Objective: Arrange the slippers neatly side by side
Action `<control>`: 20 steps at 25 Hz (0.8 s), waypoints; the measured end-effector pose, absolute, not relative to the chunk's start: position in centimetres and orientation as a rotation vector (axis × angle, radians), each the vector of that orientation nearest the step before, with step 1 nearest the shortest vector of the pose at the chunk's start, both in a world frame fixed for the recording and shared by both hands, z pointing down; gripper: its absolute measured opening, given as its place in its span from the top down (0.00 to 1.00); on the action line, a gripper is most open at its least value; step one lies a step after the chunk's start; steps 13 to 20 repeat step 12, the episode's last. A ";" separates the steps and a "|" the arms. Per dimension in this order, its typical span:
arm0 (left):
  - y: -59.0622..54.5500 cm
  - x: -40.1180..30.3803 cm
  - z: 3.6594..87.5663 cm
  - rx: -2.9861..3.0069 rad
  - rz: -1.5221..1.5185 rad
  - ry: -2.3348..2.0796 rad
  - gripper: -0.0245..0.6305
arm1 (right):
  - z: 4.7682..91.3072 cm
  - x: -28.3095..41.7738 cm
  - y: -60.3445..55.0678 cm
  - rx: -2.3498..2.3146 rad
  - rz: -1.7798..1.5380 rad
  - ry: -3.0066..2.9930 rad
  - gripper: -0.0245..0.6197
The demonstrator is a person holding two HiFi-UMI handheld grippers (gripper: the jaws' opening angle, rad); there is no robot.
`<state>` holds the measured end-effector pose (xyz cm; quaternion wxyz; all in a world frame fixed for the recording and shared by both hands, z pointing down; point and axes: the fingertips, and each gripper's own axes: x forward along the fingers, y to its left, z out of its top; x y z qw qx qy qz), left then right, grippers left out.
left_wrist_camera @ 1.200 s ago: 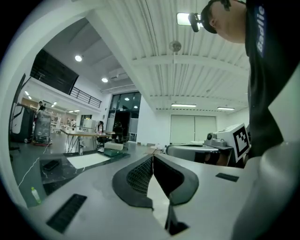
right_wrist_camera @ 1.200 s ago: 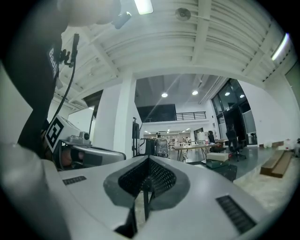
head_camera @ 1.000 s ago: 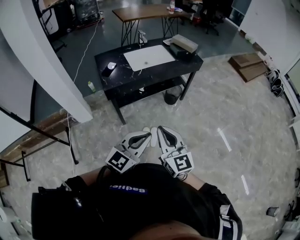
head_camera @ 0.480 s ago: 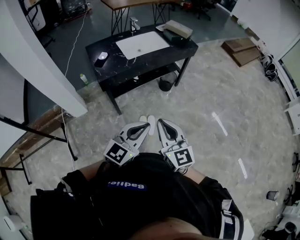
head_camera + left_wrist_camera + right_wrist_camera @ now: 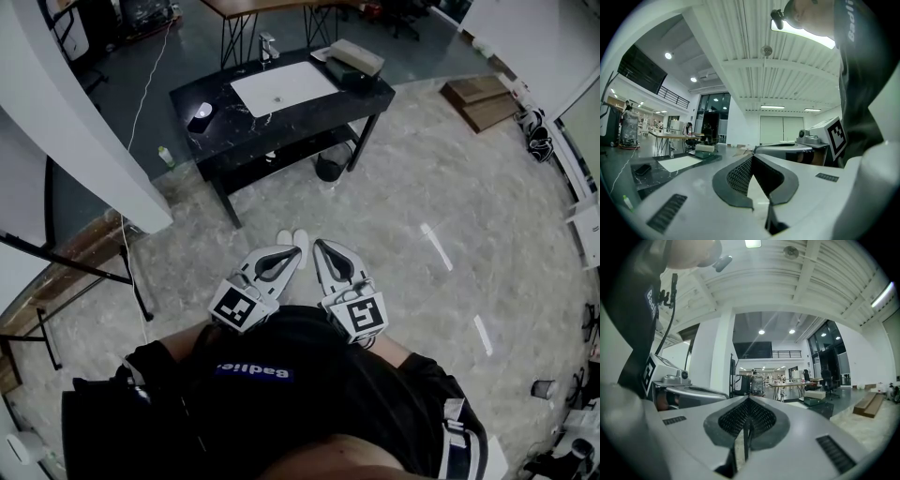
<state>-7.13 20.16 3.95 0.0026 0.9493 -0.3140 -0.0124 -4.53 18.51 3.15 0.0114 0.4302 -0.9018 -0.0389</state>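
Head view looks down over our dark shirt (image 5: 272, 394) to both tools held close against the body, their tips leaning toward each other above the pale marble floor (image 5: 441, 197). We see the left gripper (image 5: 292, 256) with its jaws pressed together at the tip and nothing between them; the left gripper view (image 5: 752, 157) confirms it, the two mesh pads meeting at a point with only a narrow wedge of air behind. We read the right gripper (image 5: 319, 247) the same way: in the right gripper view (image 5: 747, 399) its pads are closed on each other and hold nothing. Both of these views look out level across a bright hall, each catching the other tool alongside. We find the slippers (image 5: 293, 239), a small white pair, lying on the floor close together side by side, just past the two tips in the picture and touched by neither. Farther off stands a black table (image 5: 234, 141) carrying a white slab (image 5: 283, 87).
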 end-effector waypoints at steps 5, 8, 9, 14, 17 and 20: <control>20.4 -7.0 3.9 2.978 -0.037 -0.988 0.96 | 3.2 -4.4 18.9 1.339 -0.107 -2.804 0.96; 20.8 -6.9 3.8 2.977 -0.038 -0.991 0.96 | 3.0 -4.3 19.2 1.339 -0.122 -2.813 0.96; 21.0 -6.9 3.7 2.977 -0.039 -0.991 0.96 | 2.9 -4.2 19.4 1.340 -0.128 -2.815 0.96; 21.5 -6.8 3.7 2.976 -0.041 -0.987 0.96 | 3.0 -4.1 19.9 1.338 -0.115 -2.802 0.96; 21.5 -6.8 3.7 2.976 -0.041 -0.987 0.96 | 3.0 -4.1 19.9 1.338 -0.115 -2.802 0.96; 21.5 -6.8 3.7 2.976 -0.041 -0.987 0.96 | 3.0 -4.1 19.9 1.338 -0.115 -2.802 0.96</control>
